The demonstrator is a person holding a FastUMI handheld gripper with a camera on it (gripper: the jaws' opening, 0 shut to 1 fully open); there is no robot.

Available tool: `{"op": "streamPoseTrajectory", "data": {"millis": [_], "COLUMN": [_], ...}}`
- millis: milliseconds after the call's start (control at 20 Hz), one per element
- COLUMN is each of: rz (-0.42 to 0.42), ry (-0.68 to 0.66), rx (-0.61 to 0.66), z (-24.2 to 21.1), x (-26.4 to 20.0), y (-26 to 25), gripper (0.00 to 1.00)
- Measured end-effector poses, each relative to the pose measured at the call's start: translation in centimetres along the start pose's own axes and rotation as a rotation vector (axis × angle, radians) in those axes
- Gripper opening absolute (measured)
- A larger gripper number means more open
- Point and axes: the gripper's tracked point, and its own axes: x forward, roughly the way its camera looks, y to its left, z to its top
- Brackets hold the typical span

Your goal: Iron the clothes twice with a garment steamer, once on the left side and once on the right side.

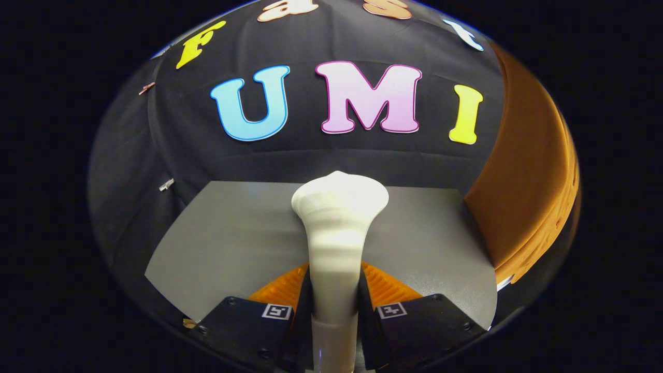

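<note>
Between clamped jaws, white garment steamer (335, 233), flared head forward

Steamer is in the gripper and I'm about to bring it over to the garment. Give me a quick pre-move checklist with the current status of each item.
1. Grip: both fingers of the gripper press on the handle of the garment steamer from either side: ok.
2. Steamer attitude: it points straight ahead along the fingers, head beyond them, no visible tilt: ok.
3. Head clearance: the head hangs above the grey table, with the booth's wall behind it; touching nothing that I can see: ok.
4. Garment located: the orange cloth hangs to the right of the steamer, apart from it: ok.
5. Steam on: no vapour visible: cannot tell.
6. Which side of the garment has been ironed: cannot tell.
</note>
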Motion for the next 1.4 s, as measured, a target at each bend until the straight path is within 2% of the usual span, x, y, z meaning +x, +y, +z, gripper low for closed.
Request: {"op": "streamPoseTrajectory", "data": {"millis": [450, 1000, 1150, 1400], "rz": [0.002, 0.005, -0.015, -0.106], "ry": [-0.178, -0.414, -0.501, -0.609], "rx": [0.018, 0.079, 0.075, 0.086], "z": [2.8, 2.7, 2.4, 2.0], "x": [-6.9, -19.7, -23.8, -29.5], "y": [0.5, 2.2, 2.2, -1.8], "gripper": [0.45, 0.45, 0.44, 0.44]}}
